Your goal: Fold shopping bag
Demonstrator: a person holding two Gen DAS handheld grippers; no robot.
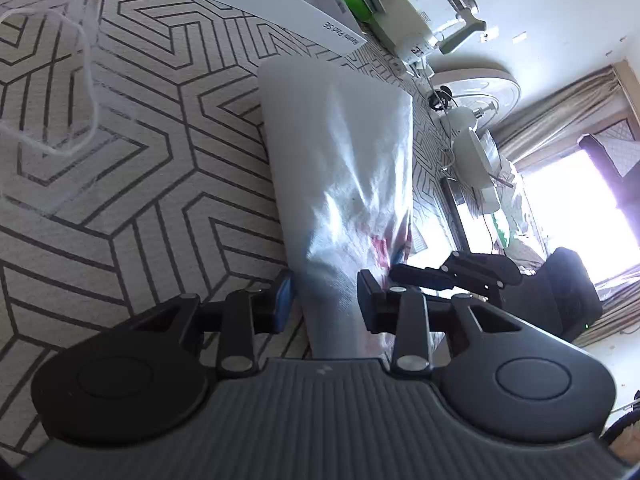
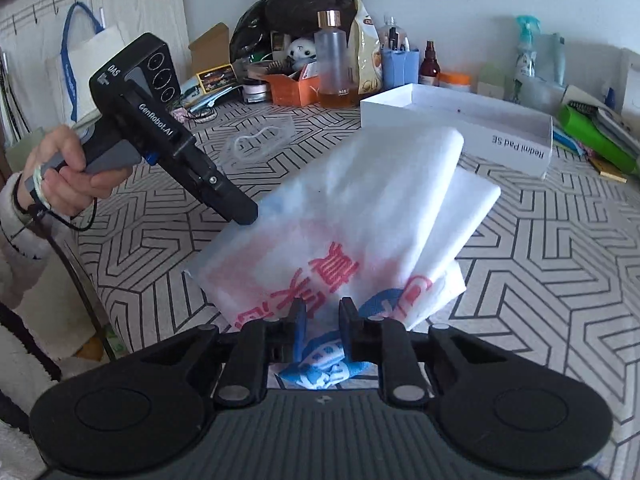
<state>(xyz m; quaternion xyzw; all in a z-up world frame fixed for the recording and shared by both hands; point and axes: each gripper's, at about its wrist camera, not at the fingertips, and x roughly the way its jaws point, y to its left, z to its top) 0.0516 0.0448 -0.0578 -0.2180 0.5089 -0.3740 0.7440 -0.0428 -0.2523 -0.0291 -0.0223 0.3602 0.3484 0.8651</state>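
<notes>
The white plastic shopping bag with red and blue print runs lengthwise away from both claws — right claw pinches its near end; left claw straddles it half-open, grip uncertain.

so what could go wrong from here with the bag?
1. The shopping bag is lifted off the table in loose folded layers; they may slip apart and undo the fold.
2. The right gripper pinches only a bunched corner, so it could pull free.
3. The white box lies just behind; a swing could knock it.
</notes>
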